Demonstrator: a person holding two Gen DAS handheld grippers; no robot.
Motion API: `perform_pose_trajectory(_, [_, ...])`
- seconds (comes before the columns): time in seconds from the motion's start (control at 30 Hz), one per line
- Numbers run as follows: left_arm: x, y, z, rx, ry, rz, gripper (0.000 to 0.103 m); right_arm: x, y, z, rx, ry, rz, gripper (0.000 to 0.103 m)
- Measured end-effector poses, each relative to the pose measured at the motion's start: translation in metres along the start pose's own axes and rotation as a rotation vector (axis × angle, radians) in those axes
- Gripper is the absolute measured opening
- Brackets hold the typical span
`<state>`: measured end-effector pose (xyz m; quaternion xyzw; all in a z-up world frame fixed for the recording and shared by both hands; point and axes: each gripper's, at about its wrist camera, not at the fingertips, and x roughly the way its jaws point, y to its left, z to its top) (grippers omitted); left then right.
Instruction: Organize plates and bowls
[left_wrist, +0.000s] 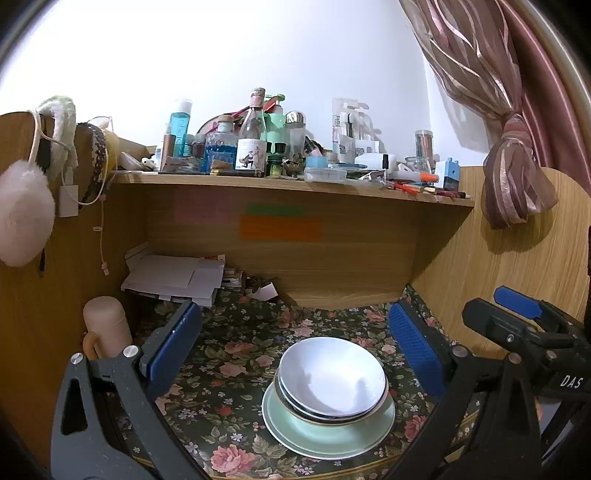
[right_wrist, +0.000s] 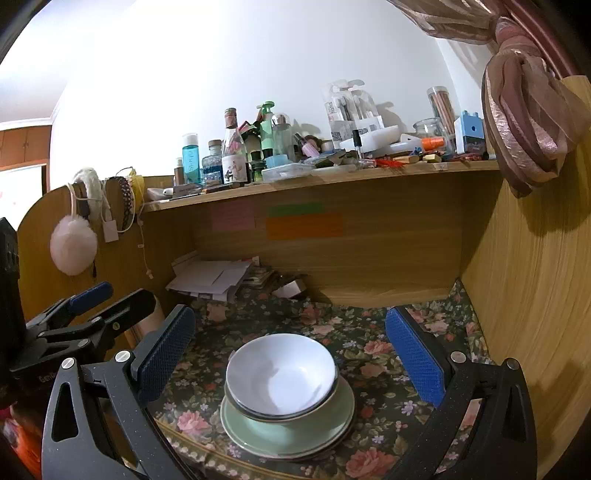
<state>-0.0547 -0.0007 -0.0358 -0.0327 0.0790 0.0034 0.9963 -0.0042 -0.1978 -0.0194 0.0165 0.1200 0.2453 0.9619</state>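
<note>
White bowls (left_wrist: 332, 373) are sitting nested on green plates (left_wrist: 325, 432), one stack at the table's (left_wrist: 236, 354) near edge. Stacking is appearing complete; nothing loose is showing. The left gripper (left_wrist: 295, 354) and right gripper (right_wrist: 291, 354) are hovering above, jaws spread wide, grasping nothing. Room is lying open left and far; the wooden side panel (right_wrist: 535, 295) is crowding the right.

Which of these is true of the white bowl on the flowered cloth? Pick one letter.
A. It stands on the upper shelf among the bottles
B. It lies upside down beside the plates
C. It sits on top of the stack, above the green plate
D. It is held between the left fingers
C: the white bowl sits upright at the top of the stack, nested in other bowls over the green plate, with both grippers open and clear of it.
</note>
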Motion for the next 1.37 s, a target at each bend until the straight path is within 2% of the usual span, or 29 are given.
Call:
perform_pose_trajectory(0.83, [0.008, 0.001, -0.001, 0.000, 0.015, -0.017, 0.103, 0.002, 0.001, 0.003, -0.004, -0.007, 0.008, 0.103])
perform_pose_trajectory(1.37, [0.023, 0.004, -0.004, -0.022, 0.052, -0.011, 0.103, 0.018, -0.005, 0.000, 0.011, 0.022, 0.010, 0.103])
